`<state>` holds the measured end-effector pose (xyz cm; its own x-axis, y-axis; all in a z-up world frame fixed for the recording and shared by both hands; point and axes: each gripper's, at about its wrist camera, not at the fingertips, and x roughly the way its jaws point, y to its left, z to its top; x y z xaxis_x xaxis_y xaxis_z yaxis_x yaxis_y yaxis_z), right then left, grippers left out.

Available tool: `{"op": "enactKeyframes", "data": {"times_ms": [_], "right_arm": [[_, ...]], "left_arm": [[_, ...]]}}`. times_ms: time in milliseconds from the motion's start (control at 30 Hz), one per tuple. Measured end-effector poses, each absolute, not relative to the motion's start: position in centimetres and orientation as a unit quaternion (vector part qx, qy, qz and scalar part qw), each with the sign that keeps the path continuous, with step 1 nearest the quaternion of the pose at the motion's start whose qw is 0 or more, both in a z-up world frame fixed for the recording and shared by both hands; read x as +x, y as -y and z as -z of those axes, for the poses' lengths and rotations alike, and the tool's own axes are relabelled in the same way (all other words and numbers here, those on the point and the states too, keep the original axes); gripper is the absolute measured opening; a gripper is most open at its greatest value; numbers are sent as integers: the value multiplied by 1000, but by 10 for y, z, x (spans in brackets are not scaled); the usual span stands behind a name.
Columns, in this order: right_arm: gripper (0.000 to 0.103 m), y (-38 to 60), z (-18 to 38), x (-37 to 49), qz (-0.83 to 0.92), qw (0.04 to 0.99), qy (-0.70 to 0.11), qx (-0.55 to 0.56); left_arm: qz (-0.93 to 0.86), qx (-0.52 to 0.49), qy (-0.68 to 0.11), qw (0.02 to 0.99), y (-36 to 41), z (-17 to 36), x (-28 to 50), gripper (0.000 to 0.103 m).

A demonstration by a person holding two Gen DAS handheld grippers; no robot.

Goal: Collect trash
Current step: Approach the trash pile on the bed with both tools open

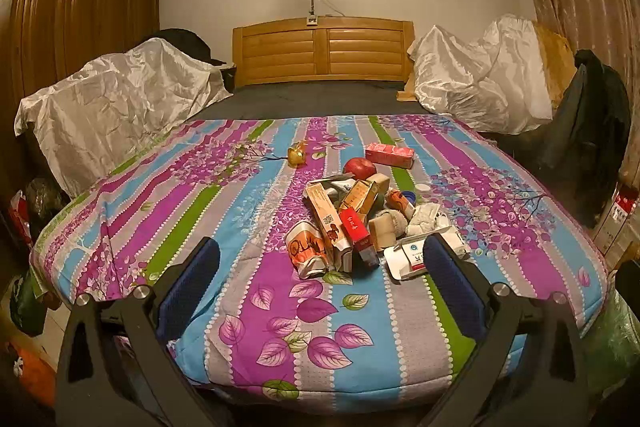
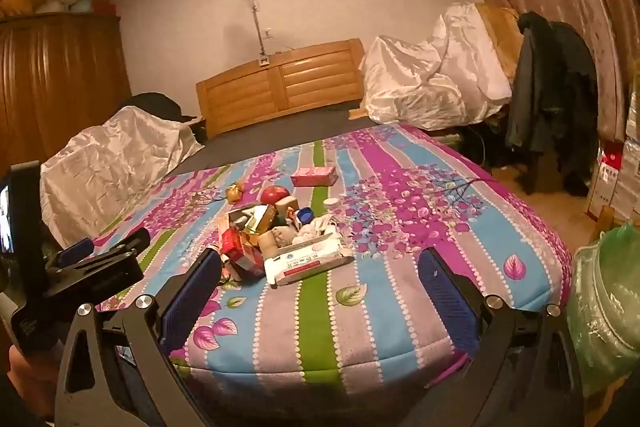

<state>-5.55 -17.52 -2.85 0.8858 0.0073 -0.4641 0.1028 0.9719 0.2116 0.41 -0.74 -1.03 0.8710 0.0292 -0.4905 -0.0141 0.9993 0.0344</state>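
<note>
A heap of trash point(image 1: 356, 219) lies mid-bed on the striped floral cover point(image 1: 280, 307): cartons, a crushed can point(image 1: 306, 253), a red box point(image 1: 354, 225), crumpled tissue point(image 1: 426, 219) and a white packet point(image 1: 412, 257). A red apple point(image 1: 359, 167), a pink box point(image 1: 390, 154) and a small gold item point(image 1: 297, 155) lie behind it. My left gripper point(image 1: 320, 267) is open and empty, just short of the heap. My right gripper point(image 2: 320, 271) is open and empty near the white packet point(image 2: 308, 259); the heap point(image 2: 260, 231) shows here too. The left gripper's body point(image 2: 80, 267) shows at left.
A green-bagged bin point(image 2: 608, 307) stands right of the bed's foot. White-draped bundles point(image 1: 120, 95) point(image 1: 472, 71) flank the wooden headboard point(image 1: 322, 51). A wardrobe point(image 1: 80, 7) is at left, dark clothes on a chair point(image 2: 556, 99) and curtains at right.
</note>
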Motion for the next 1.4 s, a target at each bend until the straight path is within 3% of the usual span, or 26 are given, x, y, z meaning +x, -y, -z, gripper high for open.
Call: {"op": "enactKeyframes", "data": {"times_ms": [367,1400], "right_arm": [[98,178,44,-40,39,951,-285,116],[98,177,58,-30,47,941,-317,110]], "left_arm": [[-24,17,-265,964,5,11,7,98],[-35,17,-276,960,-2,10,11,98]]}}
